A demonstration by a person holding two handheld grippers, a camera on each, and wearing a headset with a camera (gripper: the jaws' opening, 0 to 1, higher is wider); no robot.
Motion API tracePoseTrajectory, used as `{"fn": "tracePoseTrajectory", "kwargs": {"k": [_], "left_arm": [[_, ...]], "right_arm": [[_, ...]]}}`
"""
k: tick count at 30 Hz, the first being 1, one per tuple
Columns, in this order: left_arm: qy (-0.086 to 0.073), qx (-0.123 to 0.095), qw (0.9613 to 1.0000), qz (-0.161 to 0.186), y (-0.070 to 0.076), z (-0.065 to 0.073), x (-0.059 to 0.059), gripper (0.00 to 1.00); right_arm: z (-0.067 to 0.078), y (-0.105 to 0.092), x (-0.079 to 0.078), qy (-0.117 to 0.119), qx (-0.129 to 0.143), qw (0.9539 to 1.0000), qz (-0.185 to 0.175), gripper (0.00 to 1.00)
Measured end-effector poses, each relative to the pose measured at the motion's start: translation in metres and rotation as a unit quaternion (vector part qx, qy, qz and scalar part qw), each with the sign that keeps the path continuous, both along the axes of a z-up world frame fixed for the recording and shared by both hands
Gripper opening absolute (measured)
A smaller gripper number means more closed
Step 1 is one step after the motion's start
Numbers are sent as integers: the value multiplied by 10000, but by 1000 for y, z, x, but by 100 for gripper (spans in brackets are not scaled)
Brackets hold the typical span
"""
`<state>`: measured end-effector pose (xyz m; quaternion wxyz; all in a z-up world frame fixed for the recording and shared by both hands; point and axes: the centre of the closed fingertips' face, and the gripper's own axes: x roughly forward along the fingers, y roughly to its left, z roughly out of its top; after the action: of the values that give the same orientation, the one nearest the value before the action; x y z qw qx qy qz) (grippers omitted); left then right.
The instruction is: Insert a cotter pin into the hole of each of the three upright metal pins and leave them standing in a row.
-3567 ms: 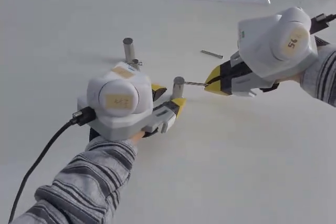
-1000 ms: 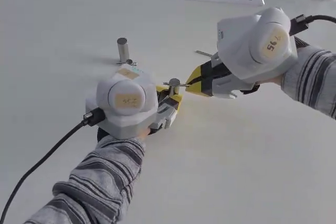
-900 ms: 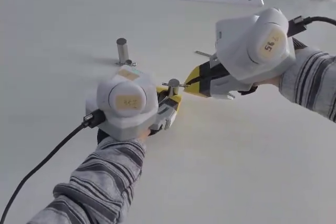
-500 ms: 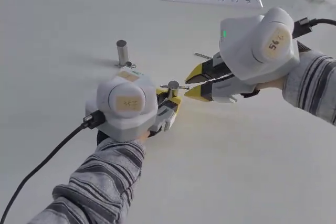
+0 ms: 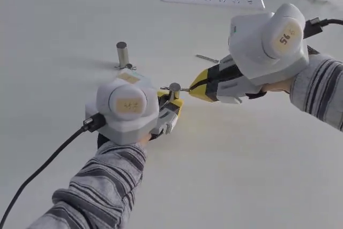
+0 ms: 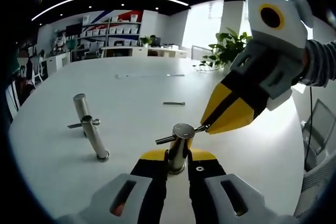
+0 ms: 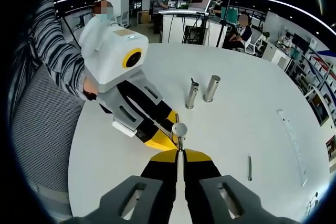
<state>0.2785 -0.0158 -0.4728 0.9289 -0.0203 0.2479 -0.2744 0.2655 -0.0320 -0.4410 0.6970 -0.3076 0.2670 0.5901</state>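
Left hand-held gripper (image 6: 177, 158) clamps grey upright metal pin (image 6: 180, 139); right hand-held gripper (image 5: 192, 88) pinches thin steel cotter pin (image 6: 164, 139), threaded through its hole. Neighbour pin (image 6: 97, 142) at 9 o'clock cottered; third pin (image 6: 80, 106) bare, spare cotter (image 6: 174, 103) loose on white table (image 6: 136, 93).

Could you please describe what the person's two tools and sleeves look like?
Both the left tool and right tool have bulky white rounded housings with tan labels, black jaws tipped yellow, and a black cable each. Sleeves are grey-striped knit.
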Motion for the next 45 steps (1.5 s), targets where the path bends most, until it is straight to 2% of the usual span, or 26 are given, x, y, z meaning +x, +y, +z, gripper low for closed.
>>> {"fn": "tracePoseTrajectory", "kwargs": {"k": [20,36,38,40,45], "left_arm": [[29,-42,10000,36,0,0,0,11],[36,-40,10000,45,-1,-1,0,11],[55,-37,10000,49,0,-1,0,12],[41,-26,10000,52,1,-1,0,14],[90,34,9999,32,6,-2,-3,21]], "right_arm": [[1,8,-1,-58,29,10000,41,0],[2,9,-2,12,116,9999,-86,0],[1,9,-3,41,93,9999,-108,0],[0,8,-2,22,53,9999,-150,4],[2,12,0,144,183,9994,-247,9]]}}
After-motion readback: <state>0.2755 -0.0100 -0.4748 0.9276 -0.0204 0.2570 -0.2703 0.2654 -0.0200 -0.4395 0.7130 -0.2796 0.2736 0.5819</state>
